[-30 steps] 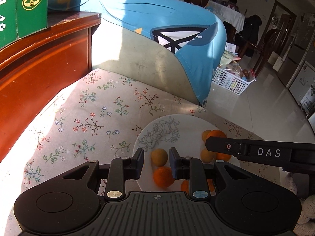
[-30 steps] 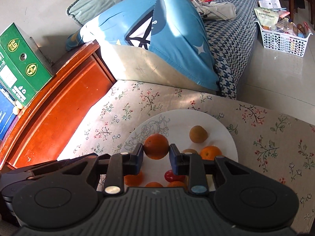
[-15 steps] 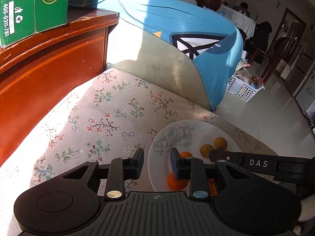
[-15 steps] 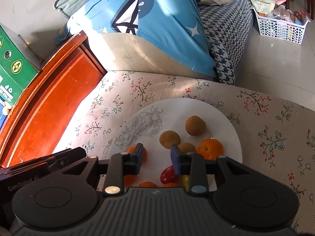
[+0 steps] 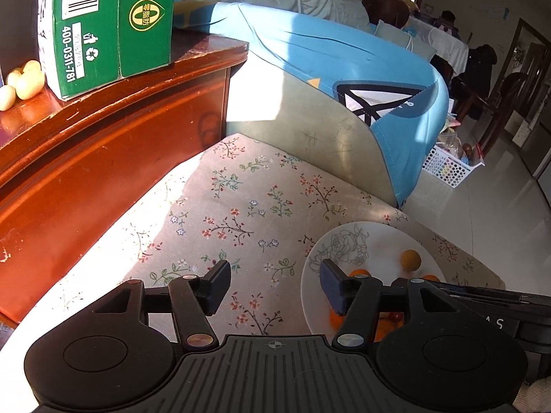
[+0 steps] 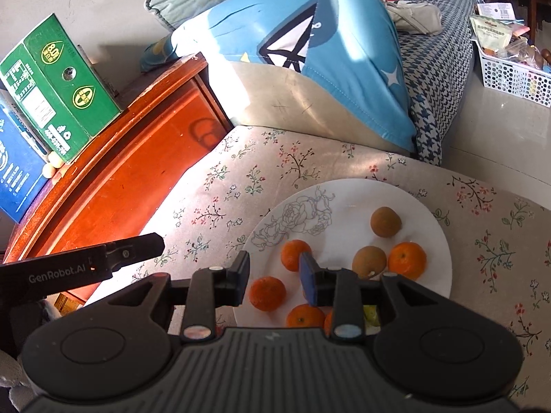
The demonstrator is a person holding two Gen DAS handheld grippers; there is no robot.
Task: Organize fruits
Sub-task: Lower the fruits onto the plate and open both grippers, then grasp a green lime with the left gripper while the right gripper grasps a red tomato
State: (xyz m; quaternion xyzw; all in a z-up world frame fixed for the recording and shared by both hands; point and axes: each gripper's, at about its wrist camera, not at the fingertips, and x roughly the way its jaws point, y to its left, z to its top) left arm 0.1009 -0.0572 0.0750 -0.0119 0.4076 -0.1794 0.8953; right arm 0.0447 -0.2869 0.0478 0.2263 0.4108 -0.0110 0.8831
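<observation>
The left hand-held gripper [image 5: 273, 284] has just been spreading its jaws, nothing between them, above the floral-cloth counter [image 5: 220, 206]. The right hand-held gripper [image 6: 274, 280] stands slightly apart and empty. Just ahead of it, the white round rose-printed plate [image 6: 351, 203] holds orange tangerines [image 6: 406, 260] and brown kiwis [image 6: 385, 221]

White plate [image 6: 406, 199] with grey rose outline, orange tangerines [image 6: 267, 293], floral beige cloth [image 5: 241, 206], green box [image 5: 106, 24]
</observation>
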